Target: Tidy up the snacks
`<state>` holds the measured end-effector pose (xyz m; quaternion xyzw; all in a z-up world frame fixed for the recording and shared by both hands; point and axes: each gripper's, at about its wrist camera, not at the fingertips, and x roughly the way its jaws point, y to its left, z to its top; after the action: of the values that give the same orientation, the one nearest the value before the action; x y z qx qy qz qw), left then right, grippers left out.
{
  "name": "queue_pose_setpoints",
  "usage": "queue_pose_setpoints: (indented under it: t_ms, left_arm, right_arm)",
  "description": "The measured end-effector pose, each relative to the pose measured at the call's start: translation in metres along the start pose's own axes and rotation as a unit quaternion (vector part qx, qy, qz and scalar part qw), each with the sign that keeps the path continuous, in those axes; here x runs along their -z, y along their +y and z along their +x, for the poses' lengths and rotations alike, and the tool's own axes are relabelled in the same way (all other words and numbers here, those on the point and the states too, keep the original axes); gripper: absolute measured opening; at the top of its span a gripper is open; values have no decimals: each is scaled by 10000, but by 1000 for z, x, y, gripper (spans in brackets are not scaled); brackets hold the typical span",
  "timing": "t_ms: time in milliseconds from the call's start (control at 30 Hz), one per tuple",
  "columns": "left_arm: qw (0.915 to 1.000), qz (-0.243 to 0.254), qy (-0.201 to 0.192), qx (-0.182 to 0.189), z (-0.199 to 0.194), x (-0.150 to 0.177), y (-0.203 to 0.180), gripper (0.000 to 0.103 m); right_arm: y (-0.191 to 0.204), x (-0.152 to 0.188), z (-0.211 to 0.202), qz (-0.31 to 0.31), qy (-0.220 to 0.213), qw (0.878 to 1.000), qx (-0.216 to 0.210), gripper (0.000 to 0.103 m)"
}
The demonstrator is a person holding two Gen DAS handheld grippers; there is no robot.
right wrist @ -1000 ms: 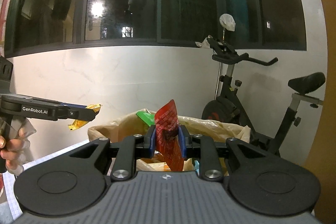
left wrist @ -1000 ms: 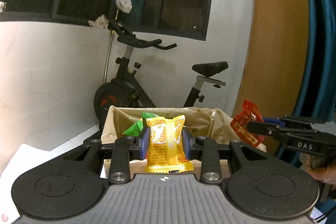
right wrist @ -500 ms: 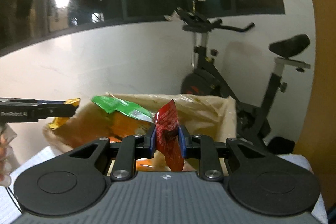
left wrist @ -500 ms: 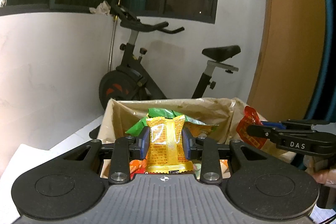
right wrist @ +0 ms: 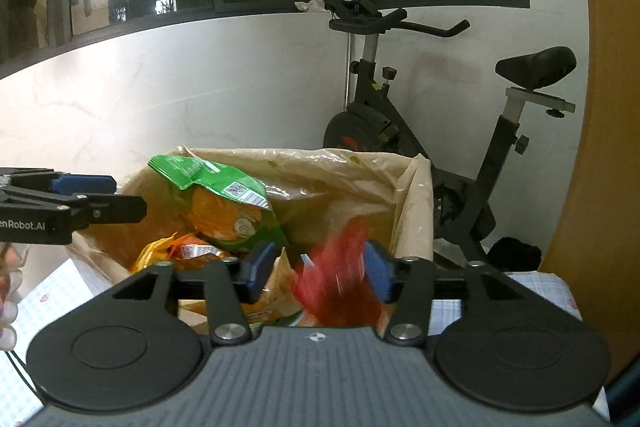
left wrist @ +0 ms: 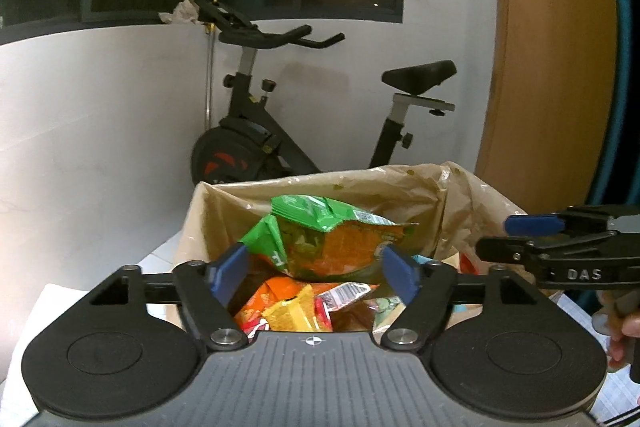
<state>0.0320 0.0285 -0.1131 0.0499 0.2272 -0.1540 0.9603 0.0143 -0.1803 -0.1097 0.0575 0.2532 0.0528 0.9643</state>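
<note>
Left gripper (left wrist: 314,269) is held over the lined box (left wrist: 320,183), jaws spread and just opened, nothing pinched; the yellow packet (left wrist: 294,315) is seen lying down among the snacks under the big green chip bag (left wrist: 320,239). Right gripper (right wrist: 316,269) has just been opened too, and the red packet (right wrist: 336,283) is caught blurred between the blue pads, gripped by neither, inside the box's right side.

A crinkled, glossy tan plastic liner (left wrist: 404,187) lines the box; inside it lie shiny foil-like snack packets, the green-and-orange bag (left wrist: 332,239) uppermost.
</note>
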Motion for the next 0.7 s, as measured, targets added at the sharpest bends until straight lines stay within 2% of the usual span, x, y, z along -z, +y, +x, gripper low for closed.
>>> queue_pose_setpoints:
  t_ms: [33, 133, 200, 333, 600, 700]
  left_arm:
    - [10000, -8, -17, -35, -2, -1, 1, 87]
    - [9999, -90, -49, -113, -12, -6, 3, 91]
    - [9998, -146, -81, -109, -20, -9, 6, 91]
    - [9994, -246, -140, -218, -38, -13, 7, 94]
    - [9985, -264, -372, -305, -81, -19, 5, 96]
    - [9982, -324, -391, -323, -95, -20, 4, 96]
  right_arm:
    - [1, -1, -3, -4, -4, 10000, -1, 68]
    - [3, -3, -11, 53, -48, 10000, 1, 86]
    - [6, -6, -19, 108, -73, 9999, 2, 88]
    - [7, -9, -36, 265, -153, 9995, 15, 100]
    - [22, -20, -72, 466, -295, 9978, 355, 103]
    - [30, -24, -87, 464, -351, 9978, 327, 103]
